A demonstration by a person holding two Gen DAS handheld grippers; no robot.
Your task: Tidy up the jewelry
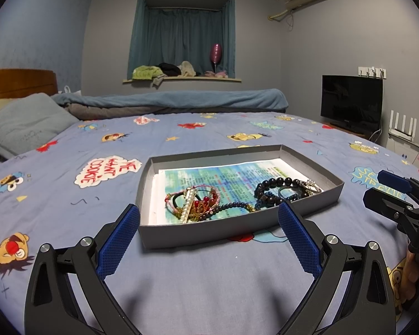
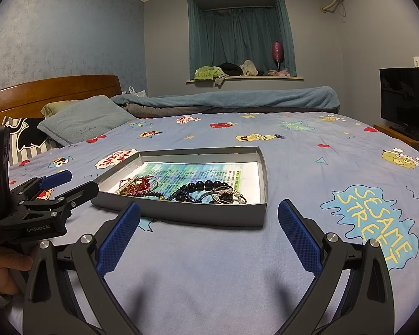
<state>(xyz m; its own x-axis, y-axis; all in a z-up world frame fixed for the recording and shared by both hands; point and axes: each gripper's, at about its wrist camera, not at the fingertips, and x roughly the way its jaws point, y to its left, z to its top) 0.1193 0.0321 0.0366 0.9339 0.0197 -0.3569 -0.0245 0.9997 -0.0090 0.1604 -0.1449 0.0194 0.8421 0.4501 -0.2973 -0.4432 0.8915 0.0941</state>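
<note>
Pretty dim indoor light in both views, cool and bluish-grey, looks like a ceiling source somewhere above and behind the cameras. The curtains (image 1: pixel 181 39) are drawn and dark, no daylight coming through. Soft blurry shadows fall on the bedsheet (image 1: pixel 209 284) right under the gripper arms, nothing hard-edged. The printed paper (image 1: pixel 276 167) inside the tray is the brightest patch, slightly blown out at its white margin. The TV screen (image 1: pixel 352 99) is just black with faint reflections. Heavy fisheye bend everywhere: ceiling trim and bed edge curve, corners vignette to black. Focus is decent, a bit grainy.
</note>
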